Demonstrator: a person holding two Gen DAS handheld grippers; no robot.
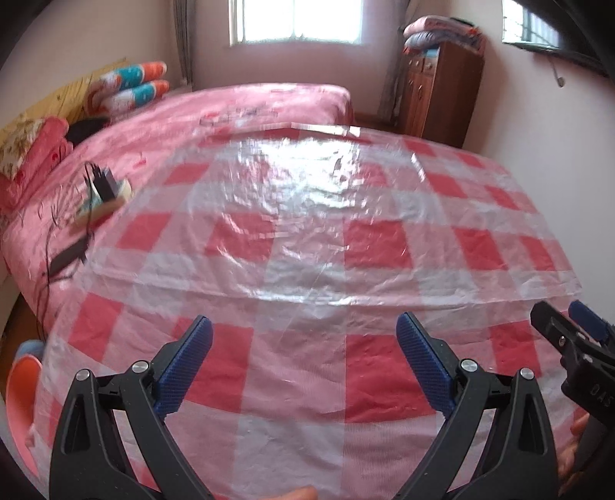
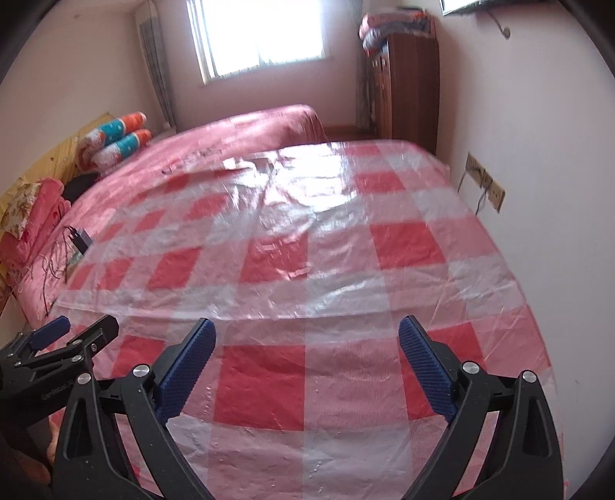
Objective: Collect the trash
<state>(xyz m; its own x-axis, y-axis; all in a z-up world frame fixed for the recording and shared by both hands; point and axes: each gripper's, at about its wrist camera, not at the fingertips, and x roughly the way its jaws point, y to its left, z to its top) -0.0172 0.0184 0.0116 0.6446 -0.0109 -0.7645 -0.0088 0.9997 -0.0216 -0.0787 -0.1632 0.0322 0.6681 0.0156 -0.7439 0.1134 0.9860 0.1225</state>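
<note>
I am holding my left gripper [image 1: 303, 338] spread wide, nothing between its blue pads, over the near part of a red-and-white checked plastic sheet [image 1: 307, 246] that is lying flat in front of me. My right gripper [image 2: 307, 340] is hanging just beside it, equally spread and empty, above the same sheet. The sheet is stretching away from both grippers, its far end lying on the pink bed [image 1: 238, 104].

The left wrist view is showing me a black charger with cables [image 1: 102, 184] resting on the bed just off the sheet's left edge, plus an orange object [image 1: 23, 384] low at the left. The right wrist view is giving me the wall outlets [image 2: 486, 180] to the right of the sheet. Farther back, both are showing rolled bedding [image 1: 130, 86], a wooden cabinet [image 1: 438, 92] and a bright window [image 1: 296, 19].
</note>
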